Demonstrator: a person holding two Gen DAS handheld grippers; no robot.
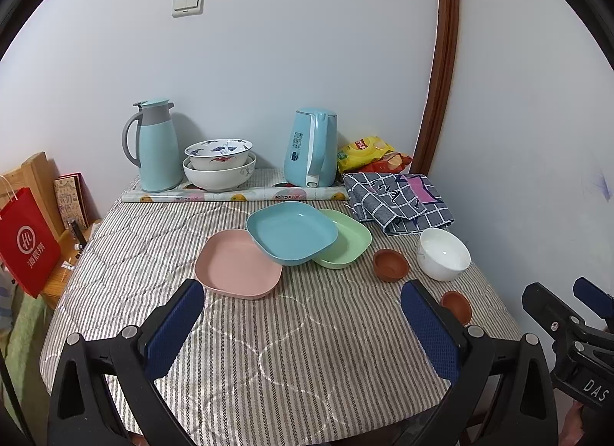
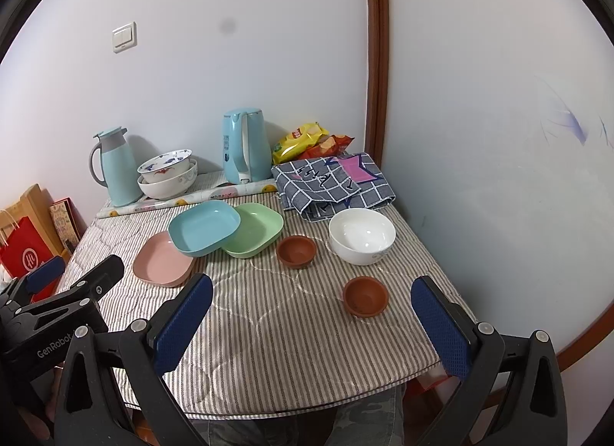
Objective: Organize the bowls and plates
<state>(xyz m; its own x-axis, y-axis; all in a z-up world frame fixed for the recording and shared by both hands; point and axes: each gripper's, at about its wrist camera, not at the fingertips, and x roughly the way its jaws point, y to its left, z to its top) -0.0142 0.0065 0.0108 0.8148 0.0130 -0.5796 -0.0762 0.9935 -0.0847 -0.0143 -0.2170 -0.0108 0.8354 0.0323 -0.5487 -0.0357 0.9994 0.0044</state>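
While both hand-held grippers hover above the near edge of the bench (image 2: pixel 291 361), treat the task as not yet started: nothing is grasped. Your left hand-held gripper (image 1: pixel 303 327) is released, jaws spread wide, empty. Your right hand-held gripper (image 2: pixel 312 325) is likewise released and empty.

Count the items before you move:
- Three plates: pink plate (image 1: pixel 238 265), blue plate (image 1: pixel 291 233), green plate (image 1: pixel 345 240). The blue plate lies tilted, overlapping the rims of both others.
- One white bowl (image 2: pixel 360 235), upright, far right, just beside the checked cloth (image 2: pixel 334 185).
- Two brown bowls: far brown bowl (image 2: pixel 296 250), between the green plate and the white bowl; near brown bowl (image 2: pixel 364 295).
- Two patterned bowls (image 1: pixel 218 166), already nested at the far edge between the flask (image 1: pixel 157 146) and the kettle (image 1: pixel 312 148).

Key relation: the pink plate lies just beyond your left finger, ahead and slightly left, so the left side is nearer the plates. The near brown bowl sits ahead between the right fingers, slightly right of centre, so the right side is nearer the bowls. The plates are roughly square, with no useful long axis; a rim approach is probably best.
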